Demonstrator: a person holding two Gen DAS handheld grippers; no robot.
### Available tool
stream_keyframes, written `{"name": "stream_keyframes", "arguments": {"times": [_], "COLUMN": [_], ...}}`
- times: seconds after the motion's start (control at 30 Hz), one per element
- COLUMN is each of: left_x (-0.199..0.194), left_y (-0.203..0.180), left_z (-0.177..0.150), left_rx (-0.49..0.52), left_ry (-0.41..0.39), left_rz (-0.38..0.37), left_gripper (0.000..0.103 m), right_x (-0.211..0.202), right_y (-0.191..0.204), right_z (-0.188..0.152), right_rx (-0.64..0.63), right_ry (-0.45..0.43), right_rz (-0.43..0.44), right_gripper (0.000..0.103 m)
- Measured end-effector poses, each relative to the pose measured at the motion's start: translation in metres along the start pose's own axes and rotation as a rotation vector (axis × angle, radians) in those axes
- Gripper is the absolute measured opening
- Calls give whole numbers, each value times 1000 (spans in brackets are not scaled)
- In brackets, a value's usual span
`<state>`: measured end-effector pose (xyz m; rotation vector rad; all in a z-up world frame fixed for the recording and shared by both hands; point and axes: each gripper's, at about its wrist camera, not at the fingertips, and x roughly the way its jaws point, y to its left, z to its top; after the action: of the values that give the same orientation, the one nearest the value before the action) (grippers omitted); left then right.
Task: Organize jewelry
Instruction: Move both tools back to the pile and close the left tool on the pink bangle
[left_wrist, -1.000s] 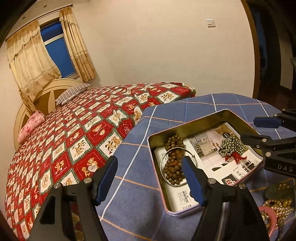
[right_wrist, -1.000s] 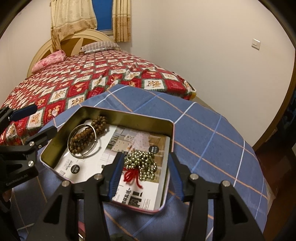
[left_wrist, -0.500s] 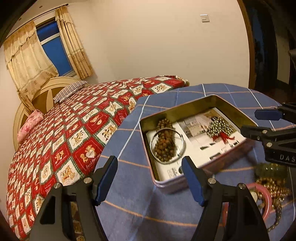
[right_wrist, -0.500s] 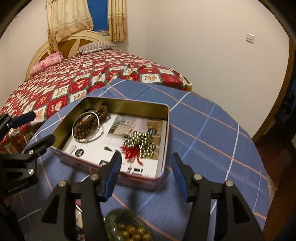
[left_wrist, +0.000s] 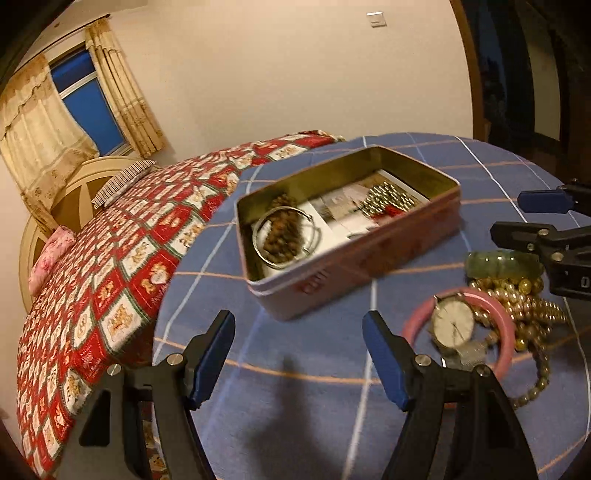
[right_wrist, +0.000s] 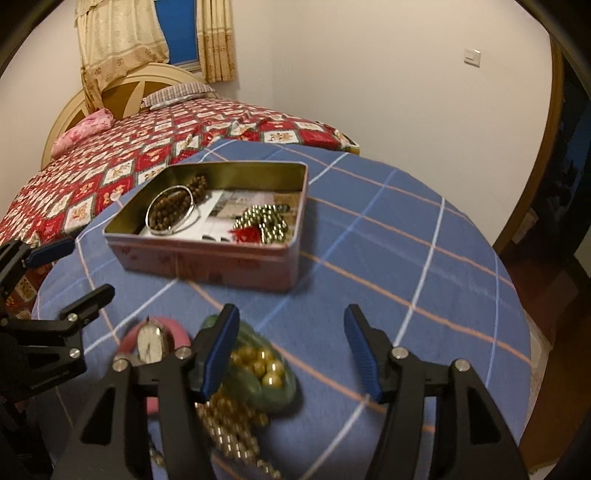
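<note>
No brand or lettering can be read anywhere: the marks on the tin's pink side and the print on the paper lining it are too blurred. The left gripper (left_wrist: 298, 354) is spread wide with nothing between its blue pads, hanging over bare blue checked tablecloth (left_wrist: 332, 413). Ahead of it and slightly right stands the open tin (left_wrist: 354, 258), holding a brown bead string (left_wrist: 282, 236) ringed by a silver bangle (left_wrist: 284, 238) at its left end and a cluster of metallic beads (left_wrist: 388, 195) with a red tassel further right. Just right of its right finger lie a pink bangle (left_wrist: 506, 332) and a watch (left_wrist: 452, 325). The right gripper (right_wrist: 291, 352) has just been opening and grips nothing; its left finger hangs over a green bangle (right_wrist: 258, 387) and gold beads (right_wrist: 236, 417), with the tin ahead.
</note>
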<state>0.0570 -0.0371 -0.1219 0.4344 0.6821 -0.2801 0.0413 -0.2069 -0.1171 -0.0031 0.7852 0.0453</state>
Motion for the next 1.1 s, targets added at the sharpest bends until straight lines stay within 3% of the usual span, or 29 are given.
{"name": "stream_keyframes", "arguments": {"times": [0.3, 0.37, 0.43, 0.57, 0.63, 0.67, 0.9, 1.1], "left_x": [-4, -3, 1, 5, 7, 8, -1, -17], "left_y": [-19, -27, -34, -35, -39, -40, -33, -19], "left_z": [-5, -7, -8, -8, -9, -9, -5, 7], "left_rx": [15, 37, 72, 81, 90, 97, 64, 31], "left_ry": [8, 14, 35, 55, 74, 77, 32, -38], "left_rz": [-60, -70, -74, -104, -140, -153, -182, -157], "left_gripper": [71, 67, 53, 39, 12, 9, 8, 8], "right_x": [-17, -19, -21, -22, -23, -24, -26, -24], "right_y": [-7, -7, -8, -9, -9, -8, -9, -11], "right_z": [-12, -15, -16, -19, -20, -20, -21, -21], "right_rx": [19, 20, 28, 36, 37, 37, 48, 61], "right_ry": [-25, -29, -33, -37, -40, -42, -49, -47], "right_rz": [-2, 3, 5, 12, 15, 17, 32, 37], "right_gripper": [63, 63, 63, 63, 63, 63, 65, 65]}}
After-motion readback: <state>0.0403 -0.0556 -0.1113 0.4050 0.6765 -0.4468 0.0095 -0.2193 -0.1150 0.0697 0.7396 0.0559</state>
